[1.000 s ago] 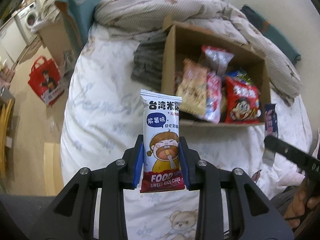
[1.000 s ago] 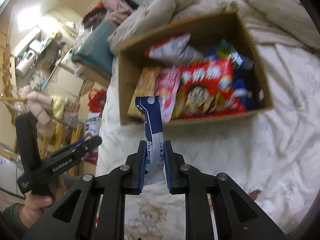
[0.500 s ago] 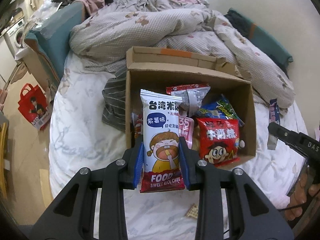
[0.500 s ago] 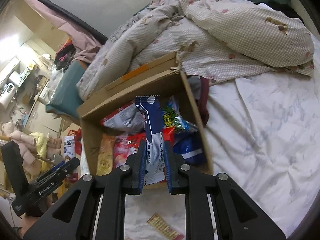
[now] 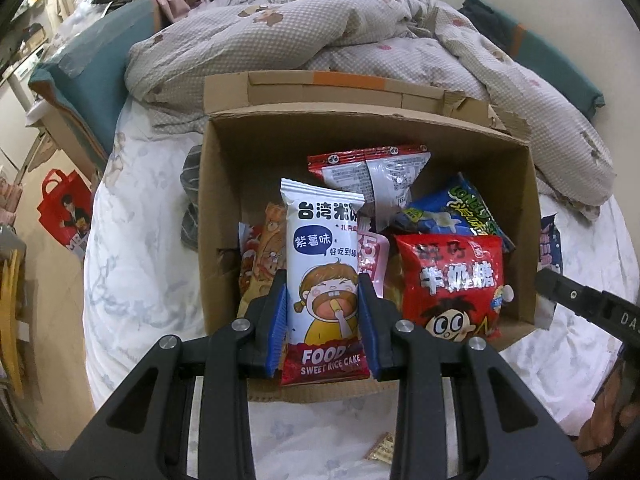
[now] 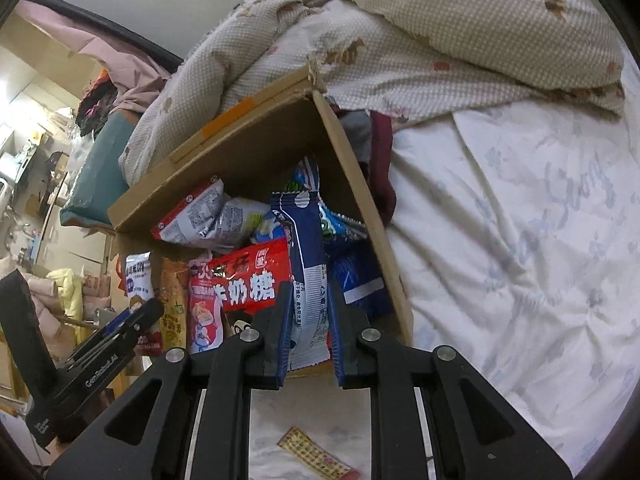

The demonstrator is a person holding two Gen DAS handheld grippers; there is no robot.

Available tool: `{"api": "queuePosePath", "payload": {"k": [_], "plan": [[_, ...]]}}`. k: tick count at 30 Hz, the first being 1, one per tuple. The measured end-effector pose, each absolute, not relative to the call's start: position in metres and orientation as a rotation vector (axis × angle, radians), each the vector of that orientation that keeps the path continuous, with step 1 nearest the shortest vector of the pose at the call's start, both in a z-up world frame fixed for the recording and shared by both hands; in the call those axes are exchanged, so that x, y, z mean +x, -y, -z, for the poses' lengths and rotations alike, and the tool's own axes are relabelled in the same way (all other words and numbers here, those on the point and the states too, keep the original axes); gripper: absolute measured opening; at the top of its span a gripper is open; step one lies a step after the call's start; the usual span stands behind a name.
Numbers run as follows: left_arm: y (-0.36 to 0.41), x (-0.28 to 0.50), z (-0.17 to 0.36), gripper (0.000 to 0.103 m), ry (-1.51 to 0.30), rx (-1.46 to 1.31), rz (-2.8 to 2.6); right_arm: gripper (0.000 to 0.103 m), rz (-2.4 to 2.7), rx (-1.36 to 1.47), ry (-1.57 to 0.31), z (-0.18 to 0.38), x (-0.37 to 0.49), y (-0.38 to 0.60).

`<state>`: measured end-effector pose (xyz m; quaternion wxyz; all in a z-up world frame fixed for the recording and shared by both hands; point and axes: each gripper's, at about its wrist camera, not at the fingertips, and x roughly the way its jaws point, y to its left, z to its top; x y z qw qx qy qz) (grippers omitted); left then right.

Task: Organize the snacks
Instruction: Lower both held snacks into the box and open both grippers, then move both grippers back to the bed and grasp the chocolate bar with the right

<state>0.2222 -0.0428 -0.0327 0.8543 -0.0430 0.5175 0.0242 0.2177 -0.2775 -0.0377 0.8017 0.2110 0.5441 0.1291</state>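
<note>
Left gripper [image 5: 322, 322]: clamped on the white rice cake packet [image 5: 322, 276], blue pads pressing its two long edges low down; the packet stands upright, its red bottom band at 6 o'clock of the grip.
White rice cake packet, place: in front of the open cardboard box [image 5: 218, 216], covering the middle of the box's near side in the left wrist view; whether it is over or inside the box cannot be told.
Right gripper [image 6: 307, 326]: closed narrowly on the blue snack packet [image 6: 306, 256], which is held edge-on and rises toward 12 o'clock from the pads.
Blue snack packet, place: against the right inner part of the box in the right wrist view, with the box wall at 2 o'clock of it.
Box contents: a red bag with a cartoon face [image 5: 452, 284] at 3 o'clock of the rice cake packet; a red-and-silver bag [image 5: 370, 176] at 12 o'clock; a blue-green bag [image 5: 452, 212] at 2 o'clock; an orange packet [image 5: 260, 260] at 9 o'clock, touching the left wall side.
Box, place: on the white bed sheet [image 5: 136, 264], with the rumpled checked quilt [image 5: 320, 36] at 12 o'clock behind it.
Loose item: a small flat wrapper [image 6: 316, 456] lies on the sheet at 6 o'clock of the right gripper, outside the box.
Floor: a red tote bag [image 5: 66, 212] at 9 o'clock, beside the bed.
</note>
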Motion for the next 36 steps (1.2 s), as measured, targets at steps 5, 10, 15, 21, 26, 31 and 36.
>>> {"api": "queuePosePath", "payload": {"k": [5,10,15,21,26,31,36], "plan": [[0.049,0.229,0.036,0.029,-1.102,-0.070,-0.052,0.018,-0.286,0.437,-1.173,0.036,0.218,0.271],[0.053,0.231,0.037,0.029,-1.108,-0.072,-0.054,0.018,-0.293,0.428,-1.174,0.035,0.220,0.267],[0.053,0.233,0.037,0.029,-1.109,-0.062,-0.069,0.018,-0.293,0.436,-1.185,0.038,0.221,0.266],[0.048,0.231,0.035,0.051,-1.103,-0.081,-0.086,0.021,-0.289,0.425,-1.189,0.038,0.222,0.264],[0.045,0.227,0.028,0.076,-1.074,-0.080,-0.112,0.022,-0.292,0.462,-1.184,0.038,0.222,0.267],[0.046,0.222,0.027,0.077,-1.071,-0.074,-0.104,0.024,-0.296,0.469,-1.186,0.036,0.223,0.267],[0.045,0.217,0.028,0.077,-1.083,-0.096,-0.088,0.066,-0.308,0.481,-1.159,0.029,0.221,0.268]]}}
